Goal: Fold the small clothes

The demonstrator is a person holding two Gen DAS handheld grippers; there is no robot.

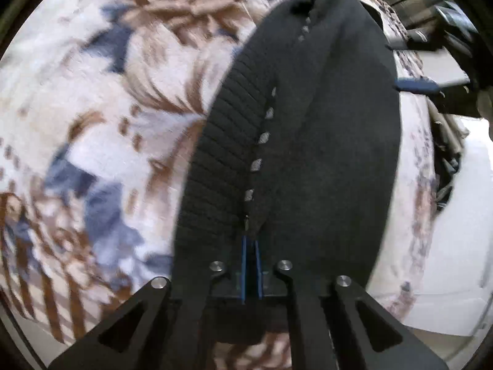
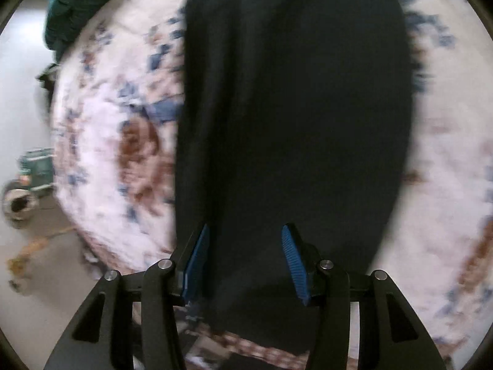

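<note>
Matt ribbed knit garment [image 1: 308, 123], fleecy blanket [image 1: 123, 92]

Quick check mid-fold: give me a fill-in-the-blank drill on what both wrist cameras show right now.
1. The left gripper is ____ on the black garment.
2. The right gripper's jaws stand ____.
3. The garment lies on a patterned ____.
4. The pads on the right gripper are ____ in colour.

Missing words: shut; open; blanket; blue
</note>
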